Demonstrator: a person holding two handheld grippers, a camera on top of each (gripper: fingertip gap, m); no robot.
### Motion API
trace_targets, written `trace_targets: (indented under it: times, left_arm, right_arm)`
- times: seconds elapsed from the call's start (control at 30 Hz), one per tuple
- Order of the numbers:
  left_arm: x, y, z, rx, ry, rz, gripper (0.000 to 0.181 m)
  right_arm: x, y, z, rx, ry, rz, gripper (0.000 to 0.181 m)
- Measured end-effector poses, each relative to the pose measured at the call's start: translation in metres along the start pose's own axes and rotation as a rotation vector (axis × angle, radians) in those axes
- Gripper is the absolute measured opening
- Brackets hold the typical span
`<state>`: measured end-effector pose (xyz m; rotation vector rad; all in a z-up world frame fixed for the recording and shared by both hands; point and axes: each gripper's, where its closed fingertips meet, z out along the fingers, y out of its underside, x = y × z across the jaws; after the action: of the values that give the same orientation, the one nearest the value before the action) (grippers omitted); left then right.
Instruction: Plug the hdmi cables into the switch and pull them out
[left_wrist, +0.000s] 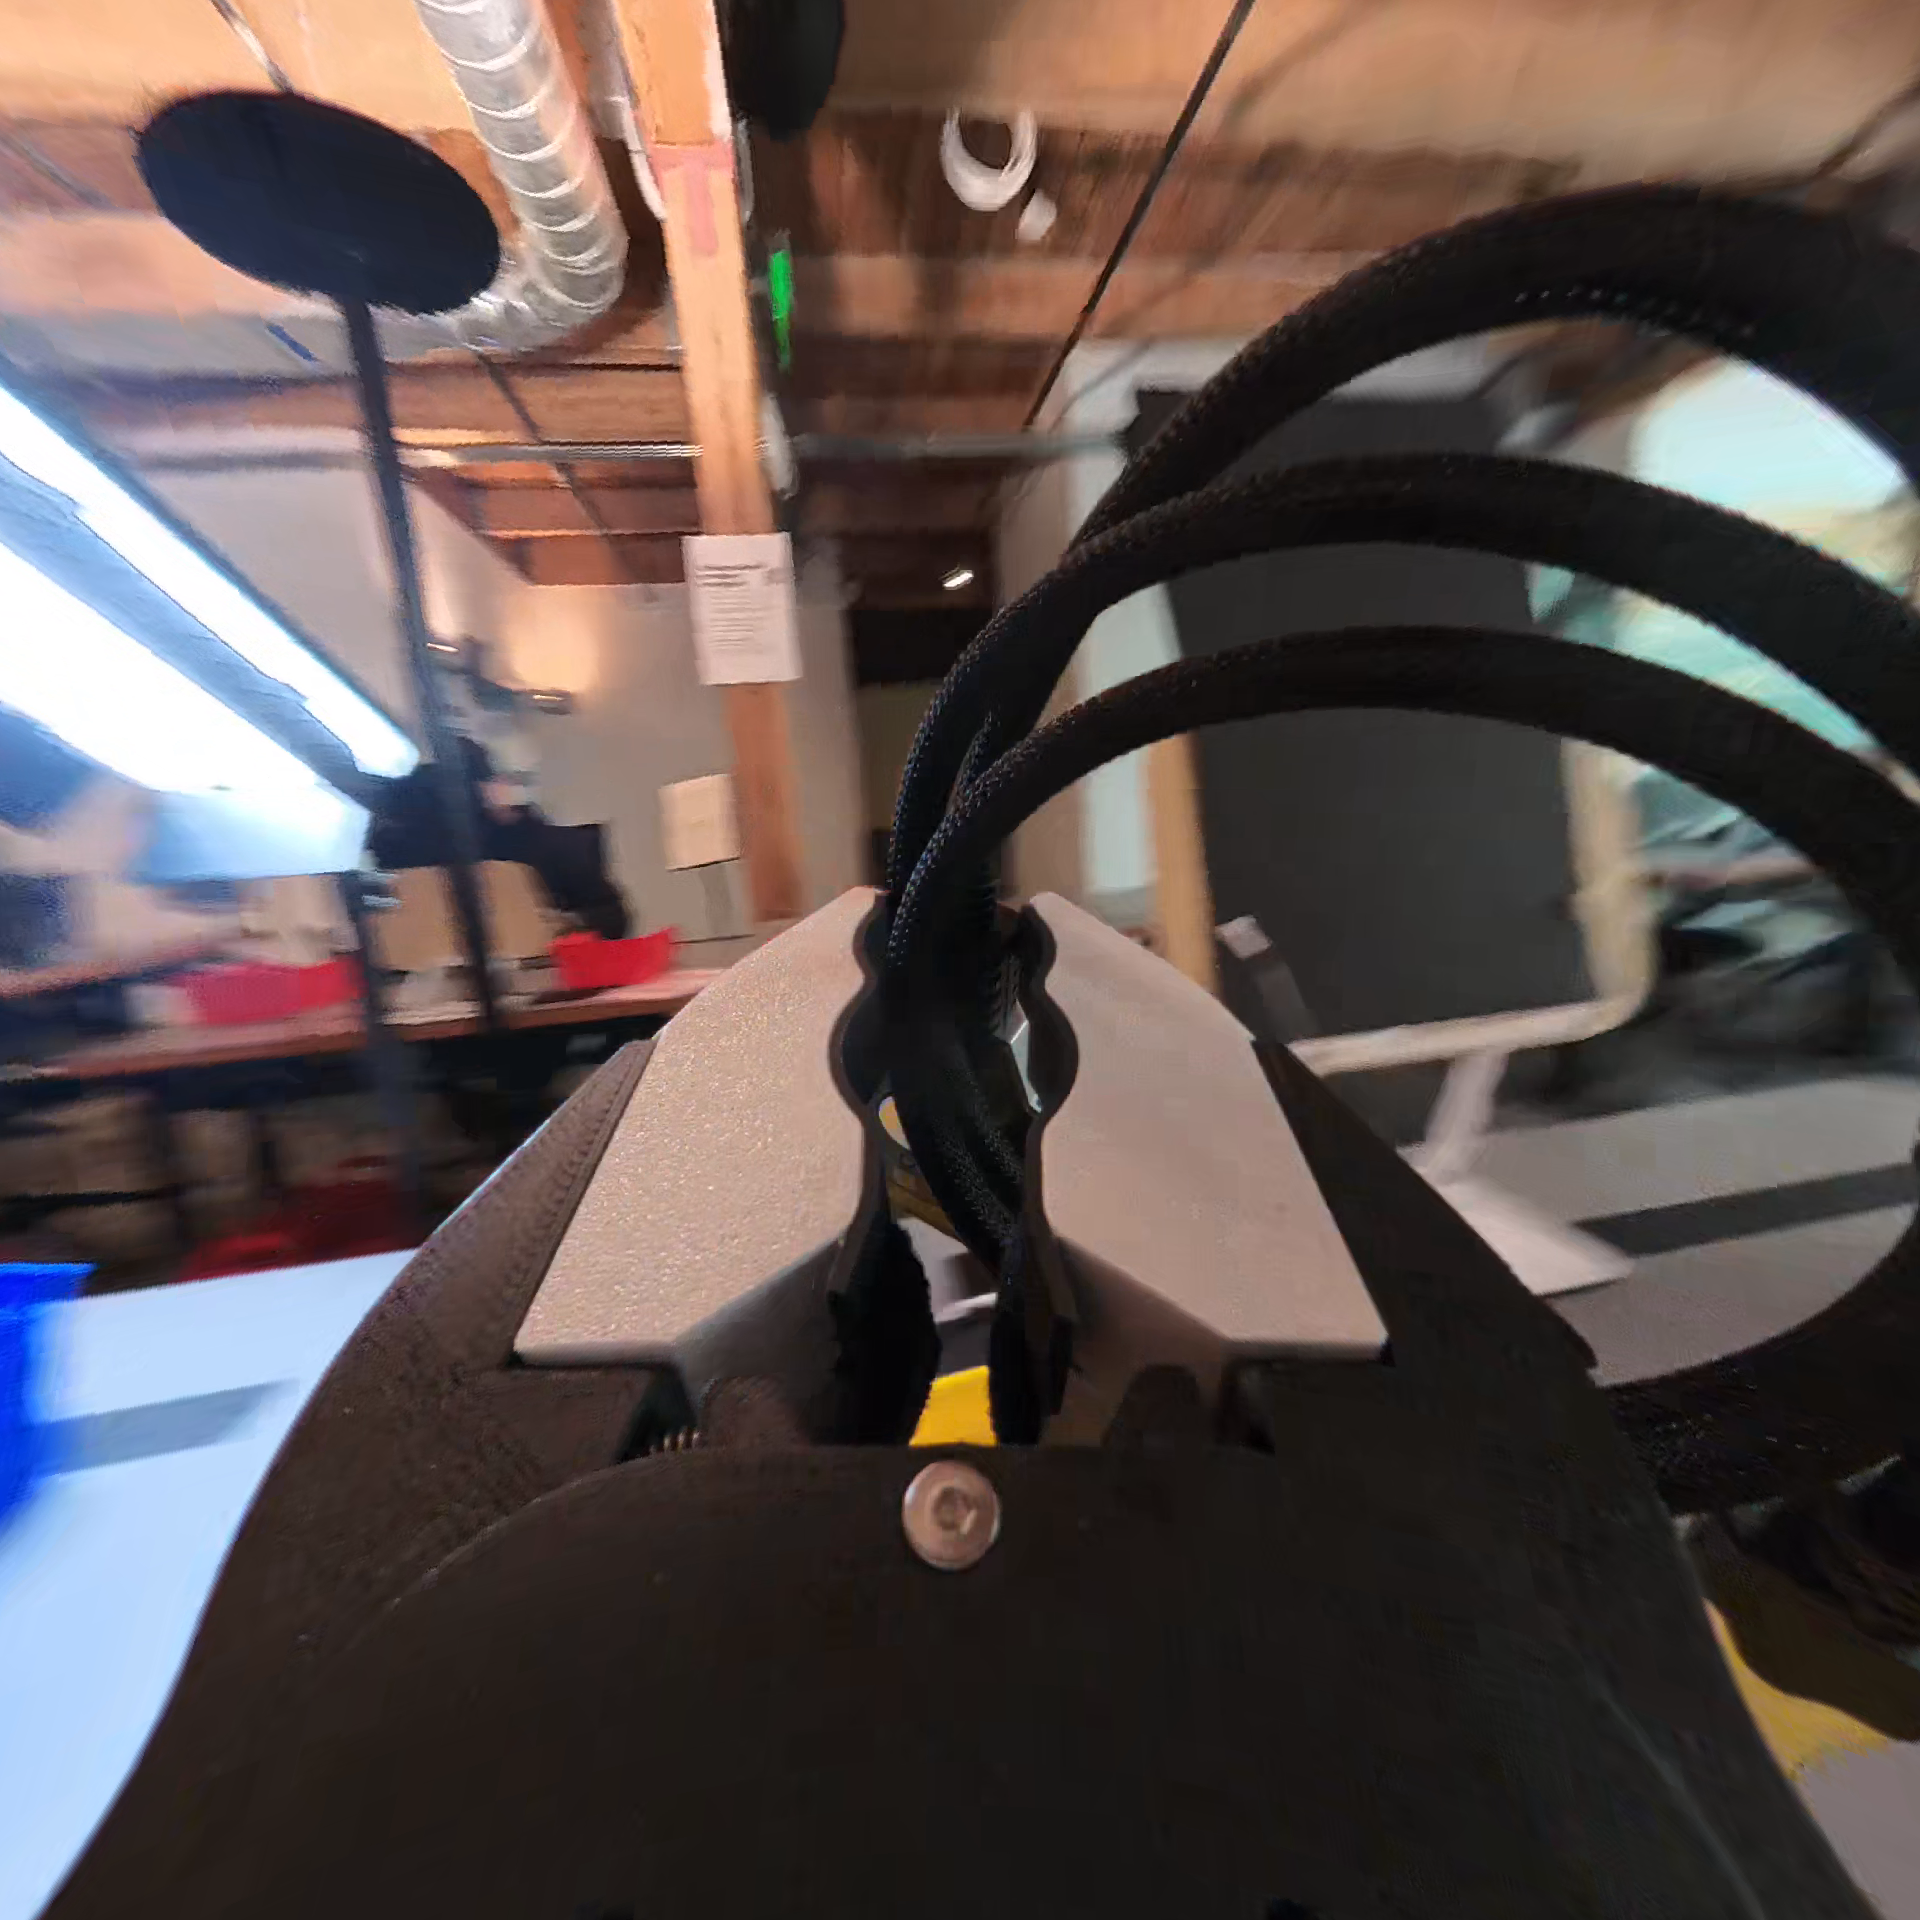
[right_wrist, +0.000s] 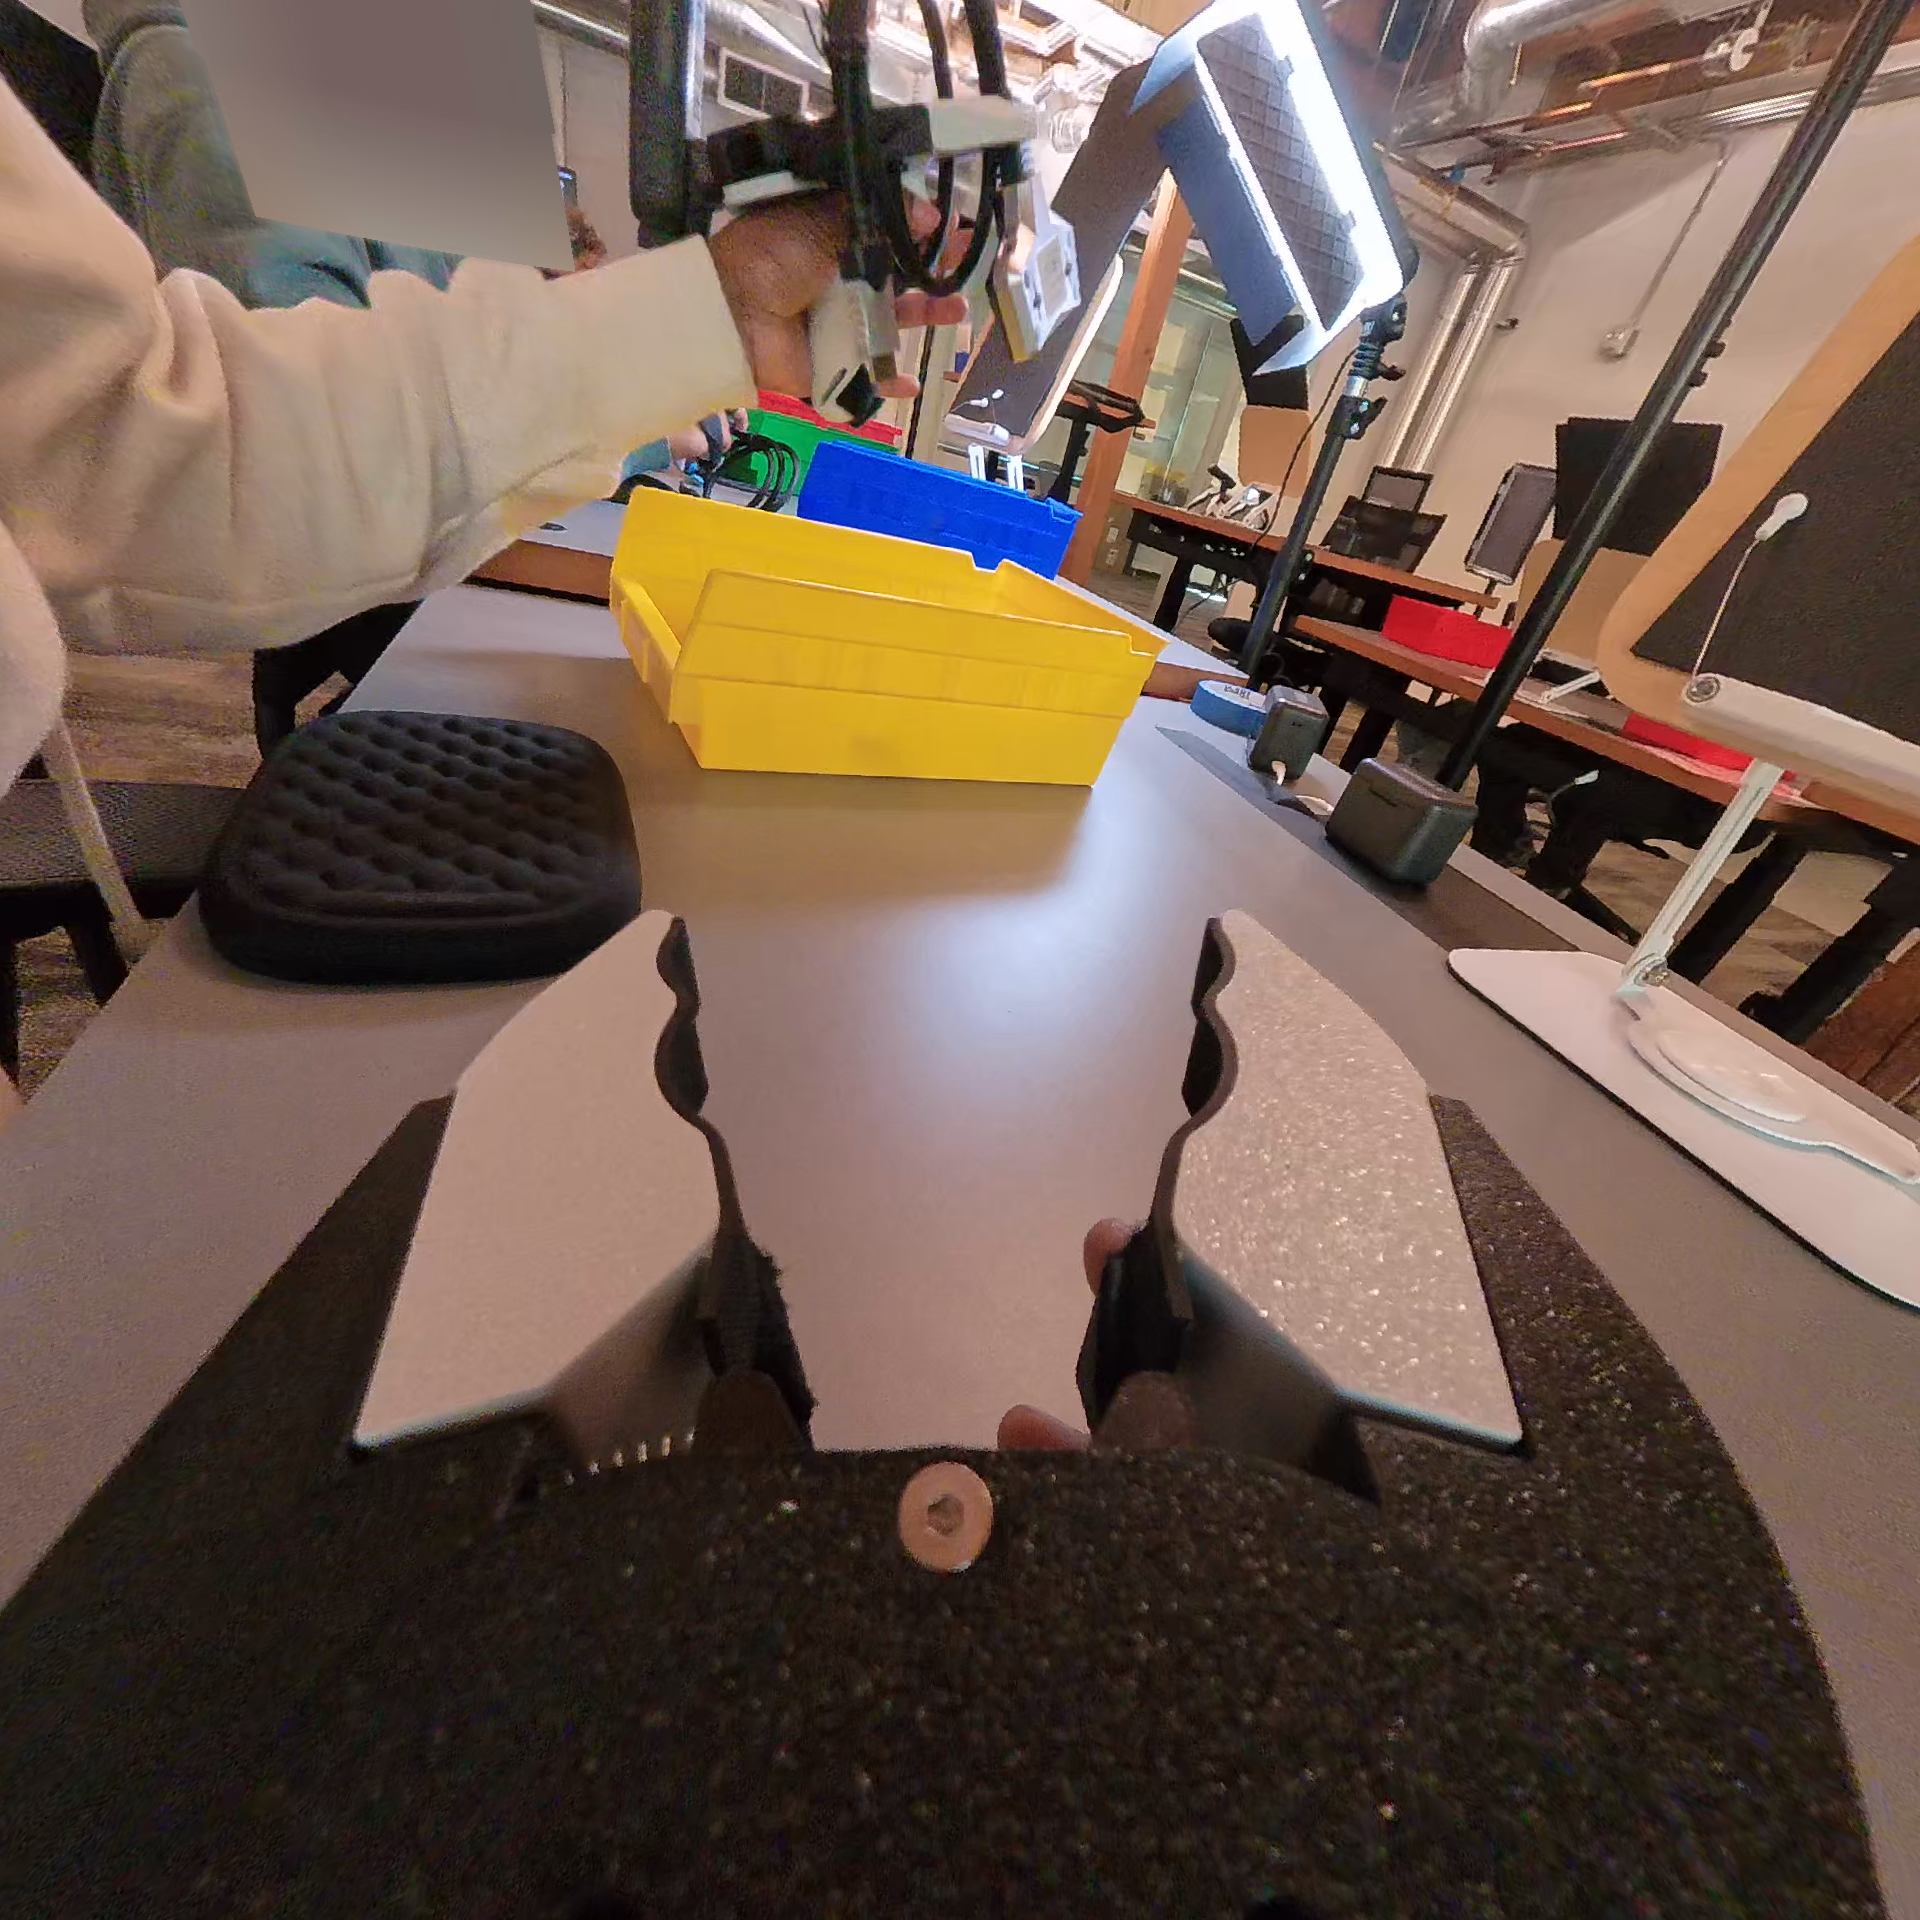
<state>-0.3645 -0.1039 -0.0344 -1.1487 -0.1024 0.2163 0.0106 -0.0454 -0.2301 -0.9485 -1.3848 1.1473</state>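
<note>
Left wrist view tilted up at ceiling and lamps, background smeared by blur. Left gripper (left_wrist: 951, 997) closed almost fully on a bundle of braided black HDMI cables (left_wrist: 1455, 540), fingers pinching several strands together. Loops arching out from the fingertips toward 2 and 3 o'clock, cut off by the right edge. Strands inside the jaws running lengthwise, 6 to 12 o'clock, along the fingers. A small metal piece wedged between the pads, possibly a plug, too hidden to name; which way any plug end points cannot be told. Below the strands, a scrap of yellow and a bit of something pale, unidentifiable. Switch not made out with certainty in either view.

Right wrist view level over a grey table (right_wrist: 935, 935). Right gripper (right_wrist: 940, 997) spread wide, nothing between its fingers, bare tabletop showing through the gap. At 11 to 12 o'clock, up high, the other gripper held in a hand (right_wrist: 790, 281) with a cream sleeve (right_wrist: 343, 436), black cable loops hanging from it, their tops cut off by the frame edge. Straight ahead at 12 o'clock, a yellow bin (right_wrist: 883, 696), inside hidden by its wall; behind it a blue bin (right_wrist: 935, 499), with more coiled black cable just left of that. Black padded cushion (right_wrist: 416, 842) at 10 o'clock.
</note>
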Motion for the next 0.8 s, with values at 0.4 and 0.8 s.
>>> trace_targets:
  times: [0.4, 0.8]
  left_arm:
    - [0.201, -0.015, -0.046, 0.271, 0.562, -1.366, 0.023]
    - [0.258, 0.037, -0.053, 0.230, 0.475, -1.757, 0.022]
  right_arm:
    - [-0.004, -0.046, 0.009, 0.162, 0.003, 0.091, 0.114]
    - [-0.003, -0.145, 0.057, 0.441, 0.084, 0.377, 0.123]
